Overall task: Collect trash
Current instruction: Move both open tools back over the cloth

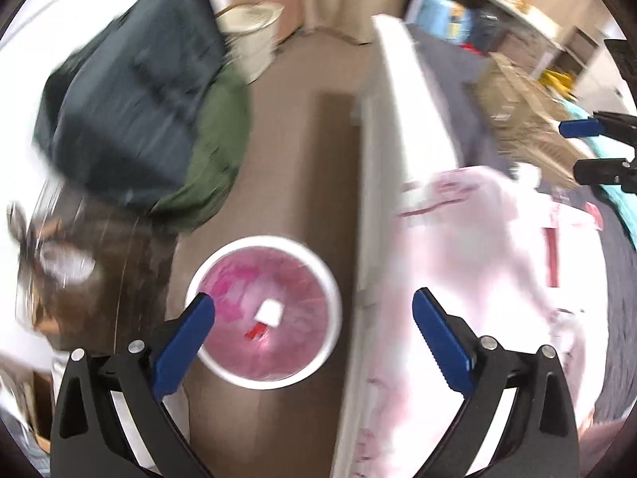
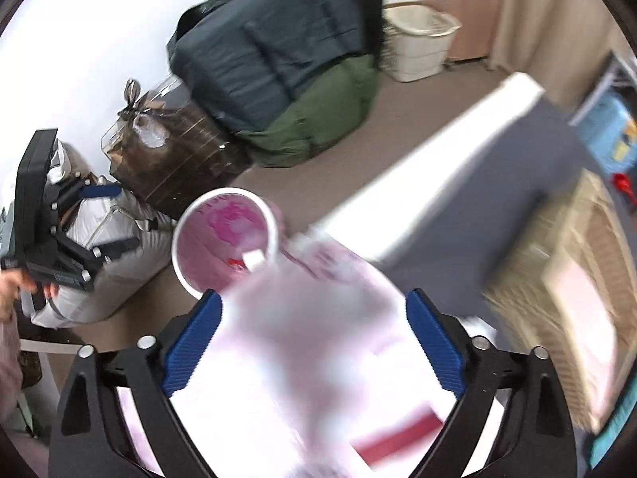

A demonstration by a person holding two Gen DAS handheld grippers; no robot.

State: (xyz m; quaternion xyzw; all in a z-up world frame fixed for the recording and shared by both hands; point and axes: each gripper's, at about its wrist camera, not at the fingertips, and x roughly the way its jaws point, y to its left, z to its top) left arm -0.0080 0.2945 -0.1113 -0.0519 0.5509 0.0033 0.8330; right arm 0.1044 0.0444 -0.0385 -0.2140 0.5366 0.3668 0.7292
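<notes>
Your left gripper (image 1: 312, 312) is spread wide, holding nothing, directly above the white bin (image 1: 263, 312) with the pink liner on the floor. A white scrap (image 1: 270, 312) and a red scrap (image 1: 254, 332) lie inside it. Your right gripper (image 2: 310, 314) is also spread wide, over a blurred pale plastic bag (image 2: 302, 338) just beside the bin; contact unclear.

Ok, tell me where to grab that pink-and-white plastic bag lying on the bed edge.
Take the pink-and-white plastic bag at its loose bunched top nearest the round white bin, coming from above. It lies flat and limp, so only gathered film gives the open right claw something to pinch.
</notes>
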